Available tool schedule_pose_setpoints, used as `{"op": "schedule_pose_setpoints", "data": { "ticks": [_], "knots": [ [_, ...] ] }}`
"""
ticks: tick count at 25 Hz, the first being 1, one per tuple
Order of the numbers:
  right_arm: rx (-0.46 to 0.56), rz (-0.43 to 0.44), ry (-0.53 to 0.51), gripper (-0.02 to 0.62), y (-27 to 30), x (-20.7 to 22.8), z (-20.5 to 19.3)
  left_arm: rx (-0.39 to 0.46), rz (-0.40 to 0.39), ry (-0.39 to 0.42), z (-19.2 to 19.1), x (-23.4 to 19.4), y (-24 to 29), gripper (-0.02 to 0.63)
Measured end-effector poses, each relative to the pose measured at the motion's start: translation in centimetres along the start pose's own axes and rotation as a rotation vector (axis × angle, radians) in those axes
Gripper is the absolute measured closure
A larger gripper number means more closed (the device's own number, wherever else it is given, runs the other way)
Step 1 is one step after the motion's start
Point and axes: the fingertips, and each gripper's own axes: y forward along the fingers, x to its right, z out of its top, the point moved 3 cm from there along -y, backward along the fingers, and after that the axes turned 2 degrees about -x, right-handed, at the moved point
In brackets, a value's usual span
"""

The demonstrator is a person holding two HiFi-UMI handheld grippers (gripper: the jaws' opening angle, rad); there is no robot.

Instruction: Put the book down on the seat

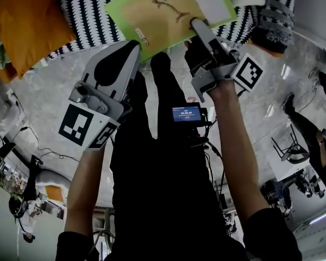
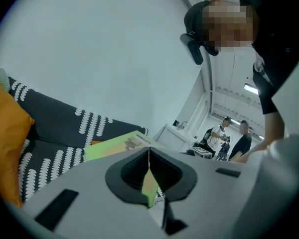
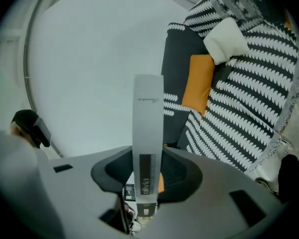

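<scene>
Patterned seat (image 1: pixel 87 10) partly behind green book (image 1: pixel 157 10)

Your head camera looks steeply down from above at your left gripper (image 1: pixel 135 47), your right gripper (image 1: pixel 196 23) and the striped seat (image 1: pixel 87 10). Each gripper's camera sits right behind its own jaws, very close, looking along them. All three views share the green book (image 1: pixel 157 10) and that seat.

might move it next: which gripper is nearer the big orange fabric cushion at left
Left. Left gripper is right of the orange cushion; right gripper, farther right, clamps the green book.
</scene>
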Motion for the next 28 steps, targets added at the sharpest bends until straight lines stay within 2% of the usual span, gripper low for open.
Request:
{"op": "schedule_pose_setpoints", "data": {
  "ticks": [12,19,28],
  "knots": [
    [0.006,-0.005,0.013,0.442,2.2,7.5,0.8,-0.017,0.001,-0.012,-3.4,-2.4,3.2,0.592],
    [0.005,-0.058,0.015,0.442,3.3,12.9,1.1,-0.025,-0.011,-0.007,-5.1,-4.8,4.8,0.592],
    [-0.01,-0.102,-0.011,0.442,6.5,17.2,2.1,-0.009,-0.006,-0.007,-5.9,-7.6,5.2,0.592]
  ]
}}
